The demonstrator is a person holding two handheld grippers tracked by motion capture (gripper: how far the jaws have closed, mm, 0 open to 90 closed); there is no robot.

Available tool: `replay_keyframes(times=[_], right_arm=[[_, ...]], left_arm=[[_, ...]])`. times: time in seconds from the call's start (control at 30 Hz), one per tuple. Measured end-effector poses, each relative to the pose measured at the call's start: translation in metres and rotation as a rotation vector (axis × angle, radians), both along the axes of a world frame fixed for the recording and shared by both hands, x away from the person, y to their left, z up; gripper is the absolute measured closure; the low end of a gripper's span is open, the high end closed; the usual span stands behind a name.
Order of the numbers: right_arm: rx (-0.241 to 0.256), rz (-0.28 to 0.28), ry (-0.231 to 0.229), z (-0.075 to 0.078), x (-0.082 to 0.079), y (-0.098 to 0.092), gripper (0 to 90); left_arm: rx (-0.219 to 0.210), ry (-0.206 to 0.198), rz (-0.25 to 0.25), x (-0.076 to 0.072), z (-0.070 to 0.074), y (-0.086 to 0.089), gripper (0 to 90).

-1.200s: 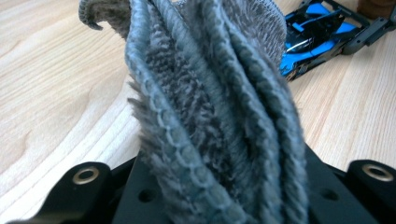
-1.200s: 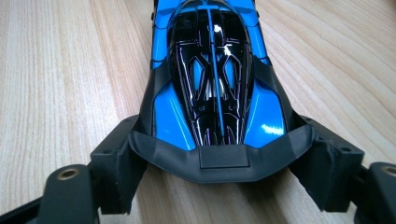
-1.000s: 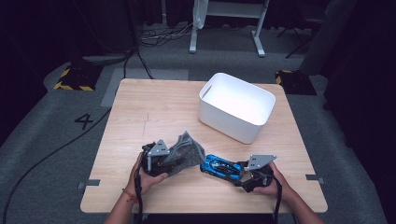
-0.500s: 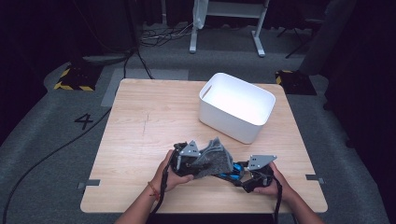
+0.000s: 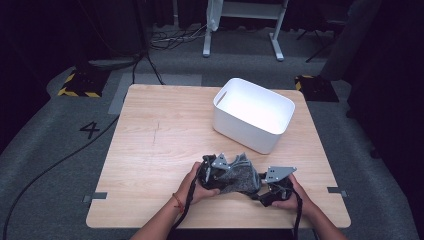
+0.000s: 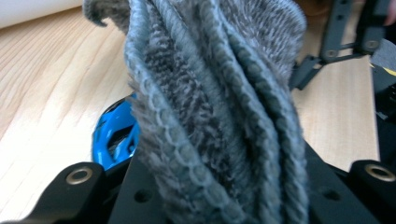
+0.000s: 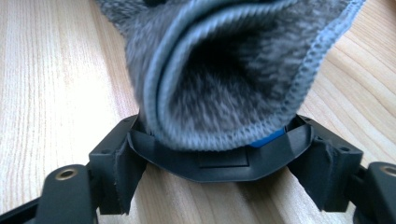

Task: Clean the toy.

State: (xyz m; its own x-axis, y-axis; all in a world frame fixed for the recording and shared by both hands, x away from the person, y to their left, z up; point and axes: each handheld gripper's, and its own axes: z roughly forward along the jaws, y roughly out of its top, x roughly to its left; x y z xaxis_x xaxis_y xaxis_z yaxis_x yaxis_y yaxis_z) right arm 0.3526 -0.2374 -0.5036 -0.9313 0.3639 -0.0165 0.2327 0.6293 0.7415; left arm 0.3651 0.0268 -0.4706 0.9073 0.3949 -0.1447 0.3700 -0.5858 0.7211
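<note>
**Grey cloth drawn over a blue object between two tools**

One white bin [image 5: 254, 121] stands on the table [image 5: 150, 140], far right; nothing can be seen inside it. One grey cloth [image 5: 239, 176] bunches near the front edge, clamped in the left tool [image 5: 216, 174]. The right tool [image 5: 267, 189] holds one blue object [image 6: 112, 140], now almost covered. Since a second ago, the left tool and cloth have shifted rightward over that object; the bin stayed put.
</note>
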Motion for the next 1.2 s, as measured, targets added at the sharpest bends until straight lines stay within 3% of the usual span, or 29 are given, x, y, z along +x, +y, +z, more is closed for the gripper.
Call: replay_keyframes(times=[0.2,0.23,0.3,0.33,0.43,0.5,0.53,0.6,0.7,0.73,0.8,0.9,1.0,1.07,1.2], right_arm=[[-0.002,0.000,-0.005,0.000,-0.001,-0.001,24.7],[-0.002,0.001,-0.007,0.000,-0.001,-0.001,24.7],[-0.002,0.000,-0.006,0.000,-0.001,-0.001,24.7],[-0.003,0.001,-0.006,0.000,-0.002,-0.001,24.7],[-0.004,0.000,-0.004,0.000,-0.002,-0.001,24.7],[-0.004,-0.001,-0.001,0.000,-0.002,-0.001,24.7],[-0.004,-0.001,-0.001,0.000,-0.002,-0.001,24.7],[-0.004,0.000,-0.001,0.000,-0.002,-0.001,24.7],[-0.004,0.000,-0.002,0.000,-0.002,-0.001,24.7],[-0.004,0.001,-0.001,0.000,-0.002,-0.001,24.7],[-0.002,0.001,0.000,0.000,-0.001,-0.001,24.7],[-0.003,0.001,0.001,0.000,-0.001,-0.001,24.7],[0.002,0.000,-0.003,0.000,-0.002,-0.001,24.6],[0.001,0.000,-0.005,0.000,-0.002,-0.002,24.5],[-0.003,-0.005,-0.009,0.000,-0.004,-0.004,24.3]], left_arm=[[0.022,-0.011,0.080,0.005,-0.003,0.015,71.8],[0.041,-0.018,0.120,0.008,-0.004,0.022,71.8],[0.049,-0.015,0.132,0.011,-0.005,0.025,71.8],[0.068,-0.016,0.170,0.014,-0.006,0.033,71.9],[0.061,0.007,0.207,0.017,-0.009,0.040,72.1],[0.082,-0.001,0.251,0.020,-0.010,0.046,72.2],[0.056,0.011,0.253,0.020,-0.009,0.048,72.3],[-0.034,0.037,0.224,0.021,-0.005,0.049,73.1],[-0.081,0.033,0.180,0.018,0.002,0.042,73.5],[-0.103,0.032,0.123,0.014,0.009,0.029,73.5],[-0.105,0.022,0.101,0.010,0.013,0.021,73.4],[-0.090,0.004,0.018,0.004,0.021,-0.012,73.3],[-0.071,0.004,0.013,0.005,0.020,-0.024,73.2],[-0.019,0.003,0.022,0.008,0.012,-0.035,73.3],[-0.016,0.017,0.026,0.011,0.006,-0.036,73.5]])
